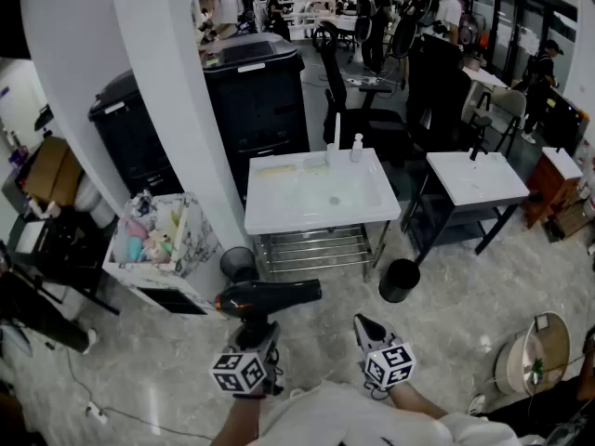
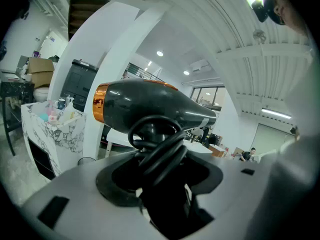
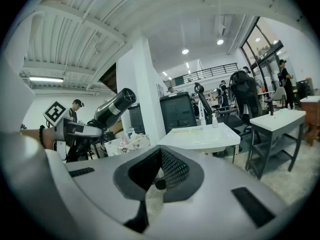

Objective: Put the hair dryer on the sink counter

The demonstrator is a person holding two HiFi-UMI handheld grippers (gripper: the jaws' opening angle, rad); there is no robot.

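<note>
— Hair dryer [image 1: 270,297]: where?
— Up in the air in front of the person, over the floor [image 1: 446,286], well short of the sink counter [image 1: 279,221]. Not touching it.
— Held by what?
— By the left gripper [image 1: 251,340], jaws clamped wide on the handle, handle pointing down into them.
— Pointing which way?
— Barrel about level, lying crosswise, roughly along the counter's front edge. Nozzle [image 1: 314,291] to the person's right, orange ring [image 2: 100,103] at the back end, to the left.
— Seen only from the left gripper view?
— Cord [image 2: 159,143] looped in several turns round the handle, right above the jaws. Not to be made out from the head view.
— And only from the head view?
— Basin [image 1: 316,189] sunk in the counter top, tap [image 1: 337,130] and small bottle [image 1: 357,147] at the back edge, shelf rack [image 1: 316,247] underneath, black bin [image 1: 400,280] near one leg.
— From the right gripper view?
— Round open mouth of the nozzle, angled upward in that view, plus the left gripper side-on with its marker cube [image 3: 55,113].
— And the right gripper [image 1: 370,328]?
— Just right of the dryer, apart from it. Jaws together at the tips, nothing between them.
</note>
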